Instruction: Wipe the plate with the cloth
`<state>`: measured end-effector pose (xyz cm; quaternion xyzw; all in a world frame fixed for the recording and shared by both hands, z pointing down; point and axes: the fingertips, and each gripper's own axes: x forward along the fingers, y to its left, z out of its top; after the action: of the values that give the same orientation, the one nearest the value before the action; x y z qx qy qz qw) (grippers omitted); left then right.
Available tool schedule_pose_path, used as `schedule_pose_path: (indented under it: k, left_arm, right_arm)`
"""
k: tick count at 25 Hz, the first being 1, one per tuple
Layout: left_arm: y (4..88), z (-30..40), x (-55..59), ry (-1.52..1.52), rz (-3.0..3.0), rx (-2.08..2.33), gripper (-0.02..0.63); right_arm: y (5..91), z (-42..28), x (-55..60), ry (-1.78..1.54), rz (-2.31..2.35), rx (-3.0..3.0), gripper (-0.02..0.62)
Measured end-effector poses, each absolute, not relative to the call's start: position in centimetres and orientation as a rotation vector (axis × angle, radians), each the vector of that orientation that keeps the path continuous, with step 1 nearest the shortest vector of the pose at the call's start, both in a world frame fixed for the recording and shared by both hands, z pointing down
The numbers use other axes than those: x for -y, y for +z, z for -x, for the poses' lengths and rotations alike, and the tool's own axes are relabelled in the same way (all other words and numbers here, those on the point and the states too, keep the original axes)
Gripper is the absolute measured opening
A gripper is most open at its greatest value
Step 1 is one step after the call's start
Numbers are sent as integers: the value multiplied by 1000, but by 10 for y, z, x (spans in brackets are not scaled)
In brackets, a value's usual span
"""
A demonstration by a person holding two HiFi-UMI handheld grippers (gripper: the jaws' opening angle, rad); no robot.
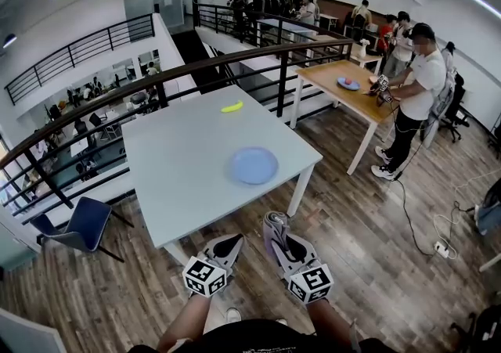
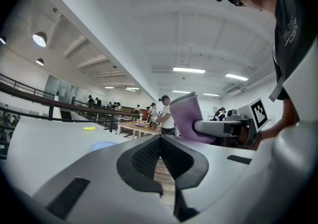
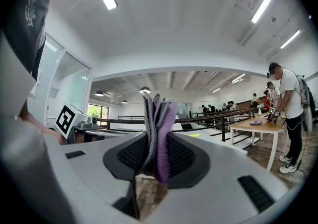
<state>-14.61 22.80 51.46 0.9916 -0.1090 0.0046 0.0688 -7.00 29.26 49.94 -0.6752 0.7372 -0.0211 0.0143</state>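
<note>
Cloth, folded purple and grey, stands pinched between the jaws of the right hand-held gripper, and a good tuft reaches past the tips. The left hand-held gripper sits just to its left, jaws pressed together on nothing. The blue plate lies on the white desk, well ahead of both, so wiping looks not yet begun. To do it well, carry the cloth forward and tip the right hand-held gripper down so only the tuft meets the plate — not the jaws. Steady the rim with the left one, since the plate would likely skid.
</note>
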Motion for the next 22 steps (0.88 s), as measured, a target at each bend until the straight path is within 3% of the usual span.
schedule_pose_path:
  k: [22]
  left_arm:
    - [519, 146, -212, 27, -2977, 339, 12]
  right_arm:
    - [501, 73, -272, -75, 2081, -2316, 117]
